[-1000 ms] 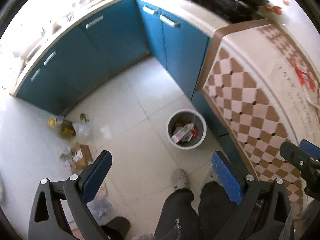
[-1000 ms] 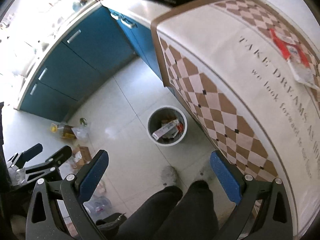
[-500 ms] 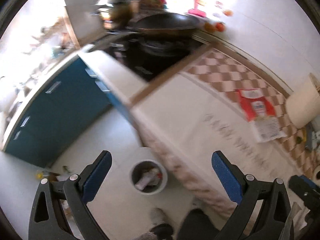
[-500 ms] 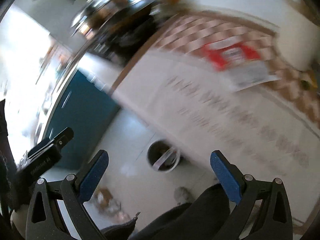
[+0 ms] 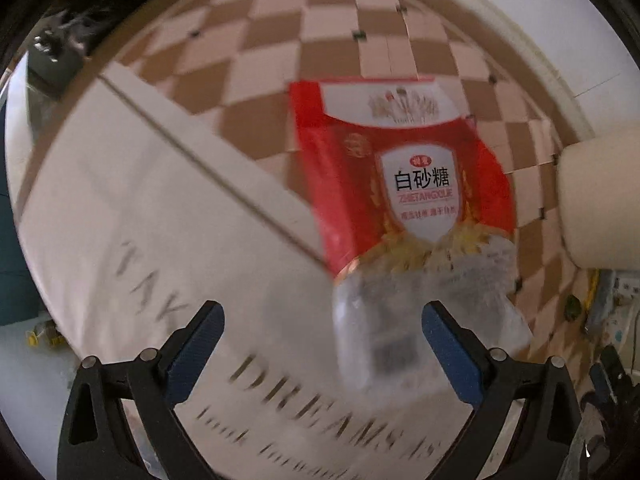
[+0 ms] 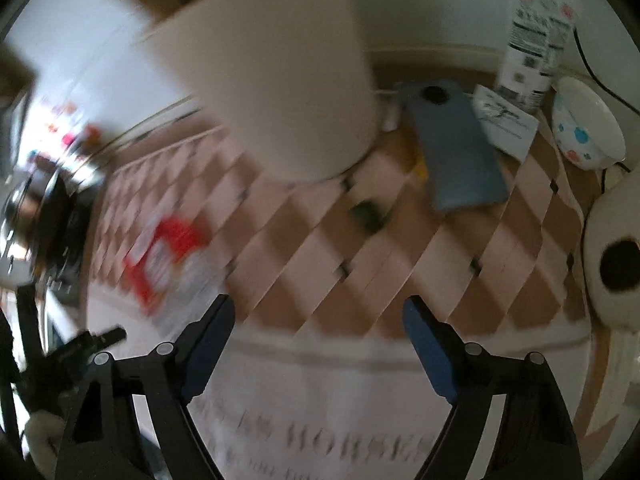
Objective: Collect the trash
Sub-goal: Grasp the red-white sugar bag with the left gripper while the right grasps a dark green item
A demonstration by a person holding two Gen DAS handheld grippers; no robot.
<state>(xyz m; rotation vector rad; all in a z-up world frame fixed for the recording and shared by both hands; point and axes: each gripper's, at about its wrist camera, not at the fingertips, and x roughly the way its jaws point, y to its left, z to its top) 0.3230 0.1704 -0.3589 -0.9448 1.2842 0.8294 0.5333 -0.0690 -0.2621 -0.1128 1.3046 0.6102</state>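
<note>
A red and clear sugar bag [image 5: 404,200] lies flat on the checkered tablecloth [image 5: 248,64]. My left gripper [image 5: 322,340] is open and empty, just above the cloth, with the bag's clear lower end between its fingertips and nearer the right one. My right gripper [image 6: 318,336] is open and empty over the cloth further right. In the right wrist view the bag [image 6: 168,256] shows blurred at left, beside the left gripper [image 6: 80,344]. A small dark green scrap [image 6: 366,212] lies ahead of the right gripper.
A big paper roll [image 6: 272,80] stands on the table; it also shows at the right edge of the left wrist view [image 5: 600,196]. A blue phone [image 6: 456,148], a carton [image 6: 536,36], a spotted bowl [image 6: 588,124] and a second roll [image 6: 616,260] are at the right. A stove [image 6: 52,208] is at the left.
Both grippers swung up from the floor and bin to the tabletop. The left one has closed in on the sugar bag. The right one has turned right toward the paper roll and phone.
</note>
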